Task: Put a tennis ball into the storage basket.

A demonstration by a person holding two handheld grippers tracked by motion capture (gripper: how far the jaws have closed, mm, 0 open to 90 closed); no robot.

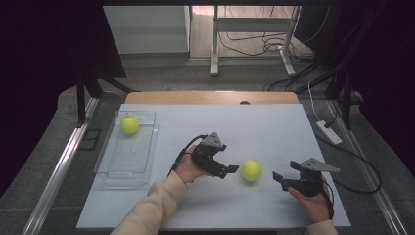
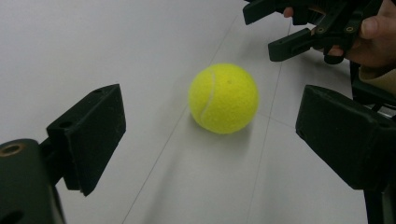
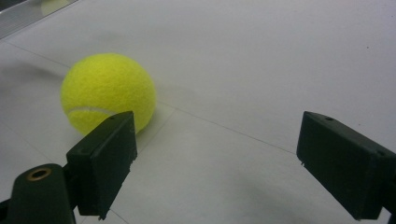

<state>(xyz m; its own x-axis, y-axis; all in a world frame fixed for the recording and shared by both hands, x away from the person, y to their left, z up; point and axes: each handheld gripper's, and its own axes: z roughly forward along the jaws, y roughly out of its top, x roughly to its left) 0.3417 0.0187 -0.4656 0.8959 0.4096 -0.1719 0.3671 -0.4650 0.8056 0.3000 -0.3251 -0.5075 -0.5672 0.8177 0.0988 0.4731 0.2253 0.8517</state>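
- Between both tools on the white desk (image 1: 274,122) sits the tennis ball (image 1: 250,170), untouched.
- Fuzzy felt, round, light and springy: likely to roll, so pinch across its widest middle.
- Left tool (image 1: 229,170) stands jaws apart, just beside it.
- Right tool (image 1: 280,178) gapes too, empty.
- Far left, a second ball (image 1: 129,125) rests in a clear tray (image 1: 147,161).
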